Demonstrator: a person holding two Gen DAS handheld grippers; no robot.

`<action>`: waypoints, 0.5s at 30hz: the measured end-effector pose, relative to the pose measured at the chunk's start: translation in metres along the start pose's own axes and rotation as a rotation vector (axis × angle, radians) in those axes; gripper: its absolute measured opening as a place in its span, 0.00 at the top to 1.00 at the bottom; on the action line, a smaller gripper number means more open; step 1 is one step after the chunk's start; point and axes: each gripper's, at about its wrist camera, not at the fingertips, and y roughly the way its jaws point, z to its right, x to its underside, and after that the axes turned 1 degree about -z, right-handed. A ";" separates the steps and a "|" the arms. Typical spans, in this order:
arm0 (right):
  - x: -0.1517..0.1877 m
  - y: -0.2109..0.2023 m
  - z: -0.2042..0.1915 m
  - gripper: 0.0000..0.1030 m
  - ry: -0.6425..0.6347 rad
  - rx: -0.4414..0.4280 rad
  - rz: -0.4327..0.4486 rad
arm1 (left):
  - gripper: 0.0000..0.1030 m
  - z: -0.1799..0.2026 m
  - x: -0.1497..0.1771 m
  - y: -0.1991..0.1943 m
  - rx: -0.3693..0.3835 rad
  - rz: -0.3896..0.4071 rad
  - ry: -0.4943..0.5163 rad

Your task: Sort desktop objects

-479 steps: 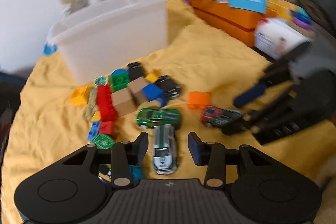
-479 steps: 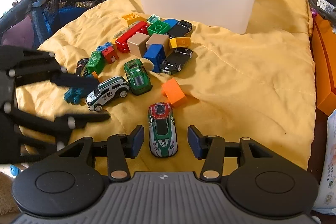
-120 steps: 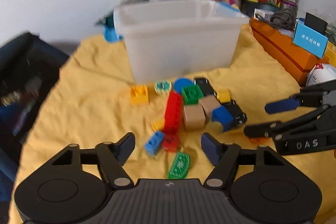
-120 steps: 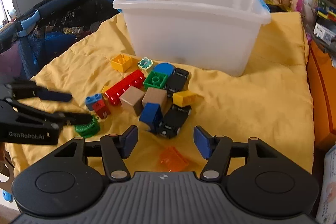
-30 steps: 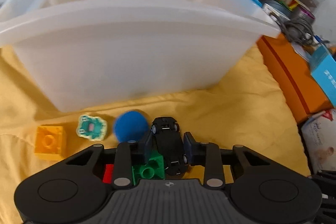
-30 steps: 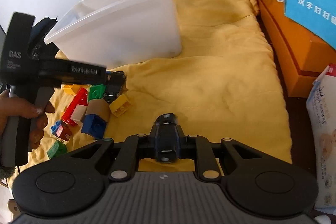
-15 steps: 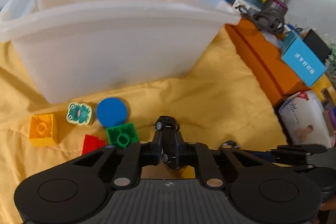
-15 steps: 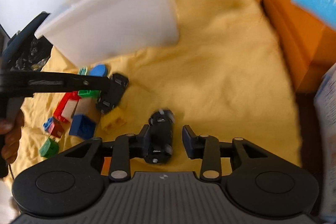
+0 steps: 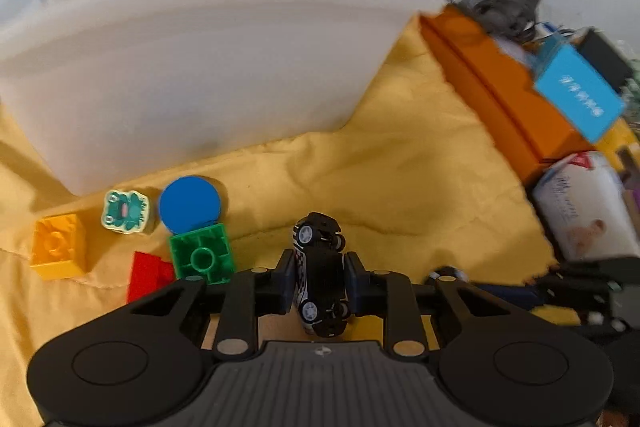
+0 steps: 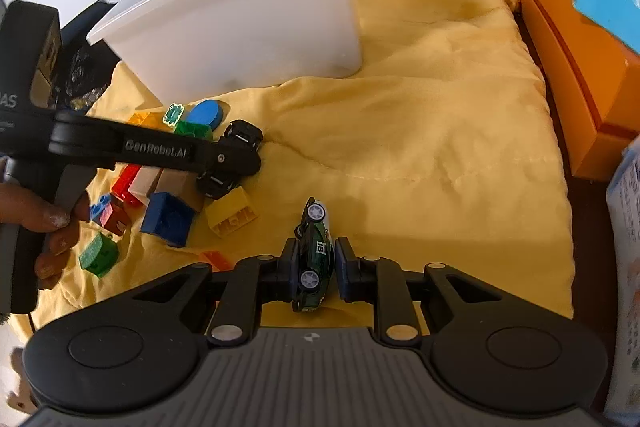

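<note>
Left claw (image 9: 319,286) clamps black toy car (image 9: 320,277); right claw (image 10: 314,269) clamps green toy car (image 10: 314,257). Both cars near translucent white plastic bin (image 10: 240,27), unbinned. Coloured plastic blocks (image 10: 172,215) remain on yellow quilt (image 10: 440,147).

Bright, even daylight; both my views are curved strongly at the edges.
On the left wrist view the white bin (image 9: 208,67) and shelf clutter are smeared by motion blur; my right wrist view is sharper, shadows soft.
</note>
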 end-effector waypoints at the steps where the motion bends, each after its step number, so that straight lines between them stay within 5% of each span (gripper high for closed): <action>1: -0.001 0.000 -0.002 0.79 -0.019 0.009 0.002 | 0.73 0.001 0.003 -0.014 0.009 0.024 -0.001; 7: -0.010 -0.020 -0.024 0.80 -0.146 -0.013 0.065 | 0.72 -0.004 0.048 -0.088 -0.109 0.098 0.028; 11: -0.006 -0.033 -0.045 0.80 -0.315 -0.003 0.087 | 0.72 -0.016 0.089 -0.099 -0.255 0.044 0.045; 15: 0.015 -0.031 -0.060 0.80 -0.521 0.105 0.058 | 0.70 -0.005 0.119 -0.089 -0.410 0.029 0.147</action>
